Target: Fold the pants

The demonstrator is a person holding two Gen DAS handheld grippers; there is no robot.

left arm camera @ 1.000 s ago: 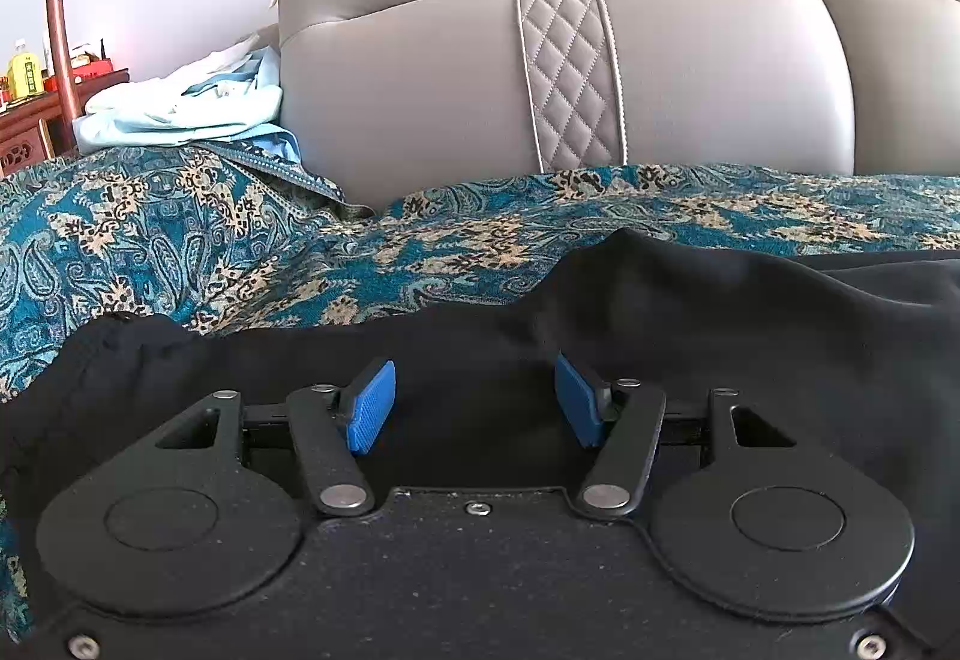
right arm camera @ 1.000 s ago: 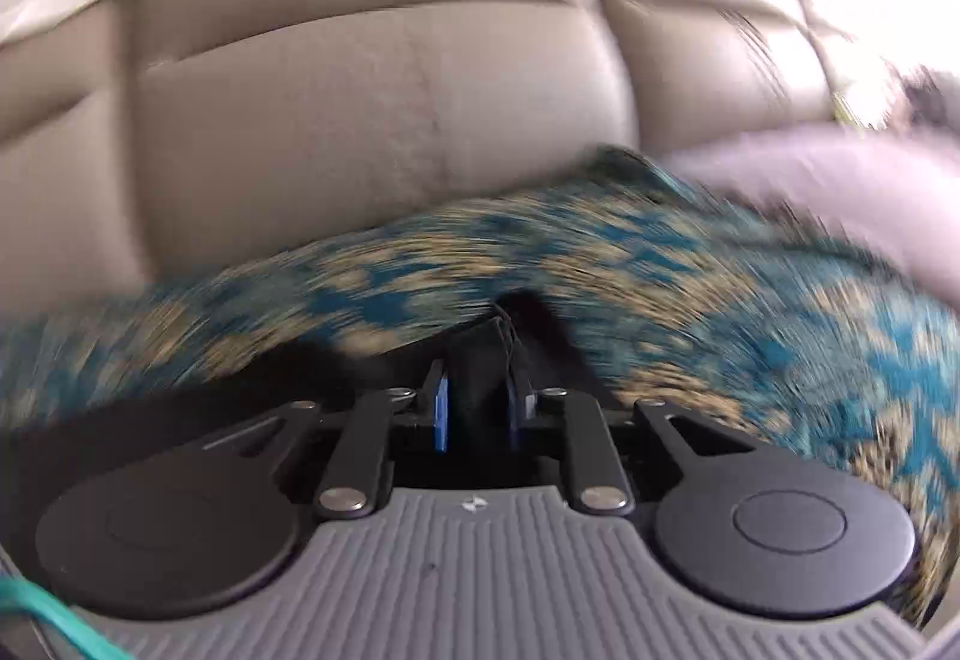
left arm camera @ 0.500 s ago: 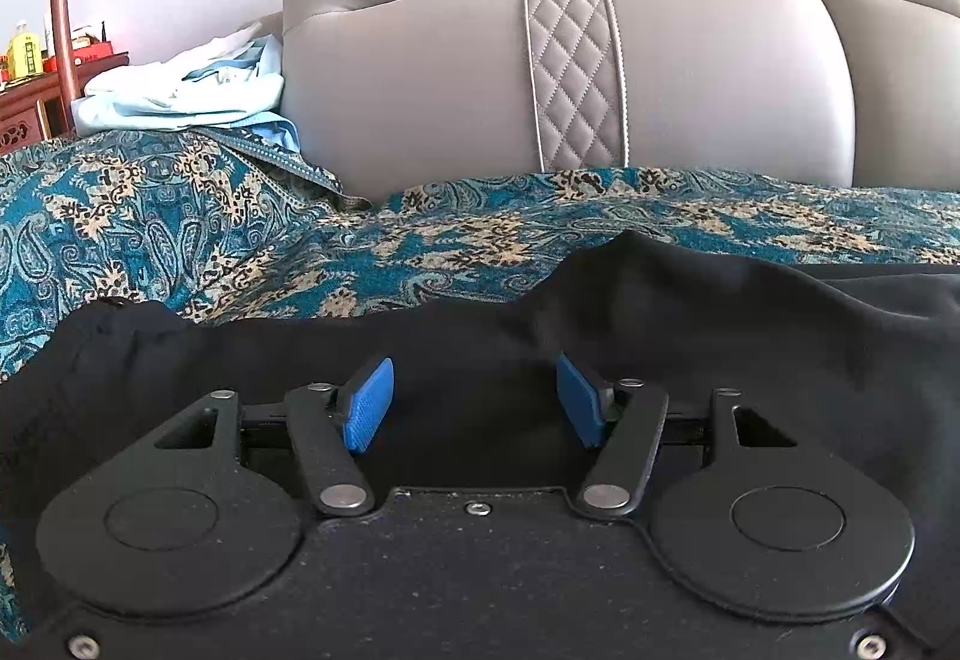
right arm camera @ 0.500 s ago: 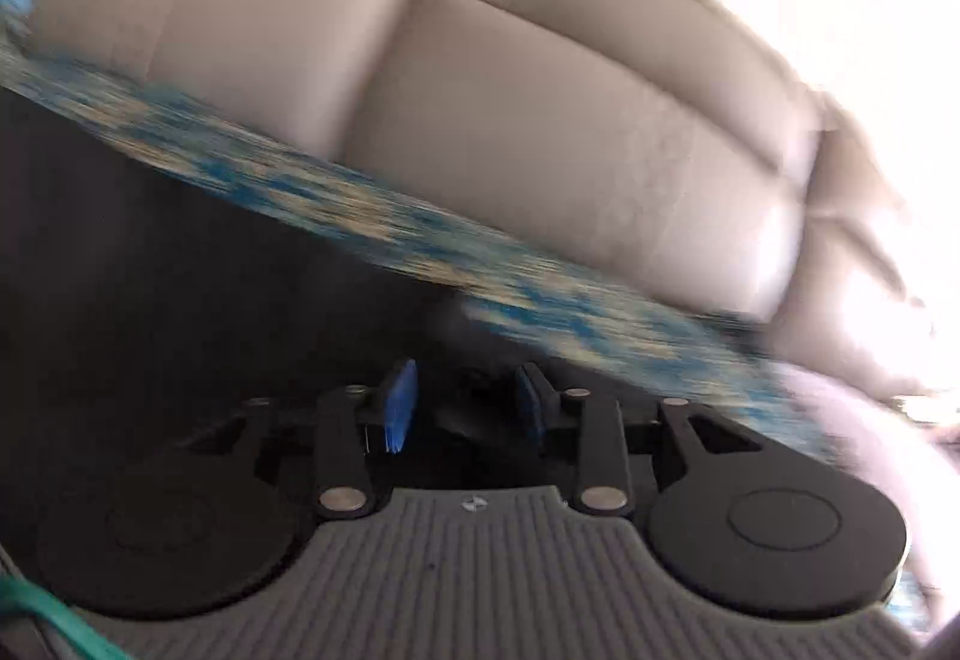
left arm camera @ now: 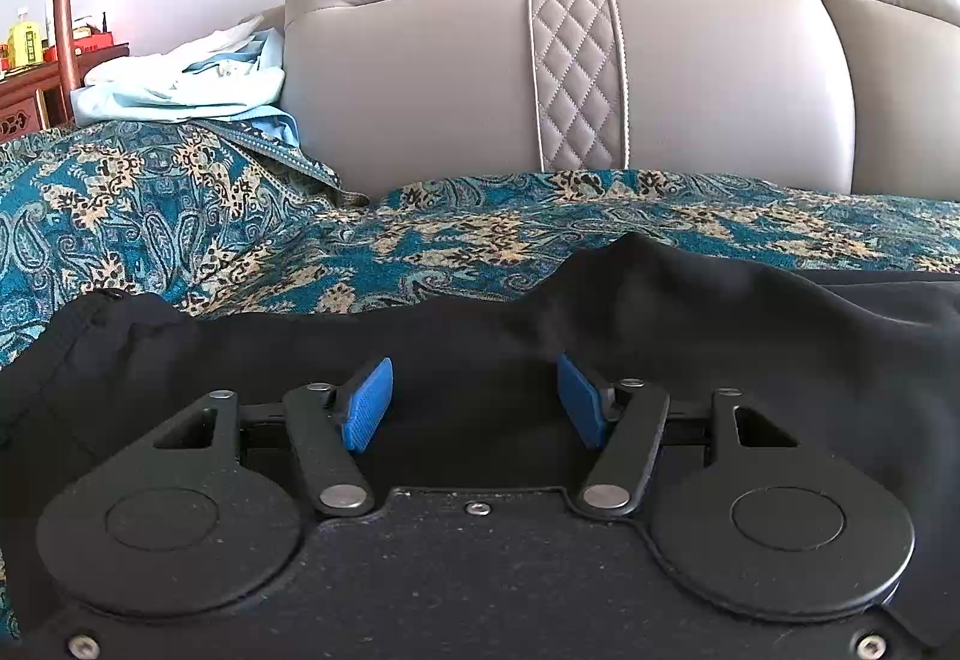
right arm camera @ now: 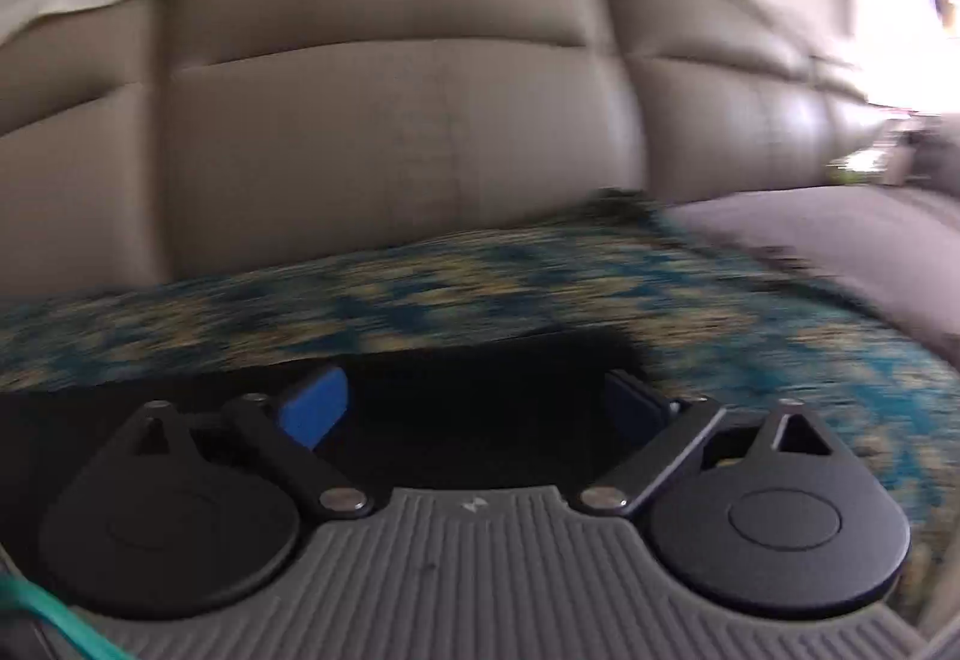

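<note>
Left wrist view is sharp and alone shows a pale blue cloth pile (left arm camera: 180,84) far left of the left gripper (left arm camera: 474,399); right wrist view is motion-blurred. Both grippers tilt slightly down toward the grey headboard (left arm camera: 420,78). Left gripper is parted, pads clear of the black pants (left arm camera: 750,336) lying under and ahead. Right gripper (right arm camera: 477,408) jaws are opening, wide, with pants below, nothing pinched

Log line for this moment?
left claw: open over pants | right claw: opening, nothing gripped | bedspread: under pants
</note>
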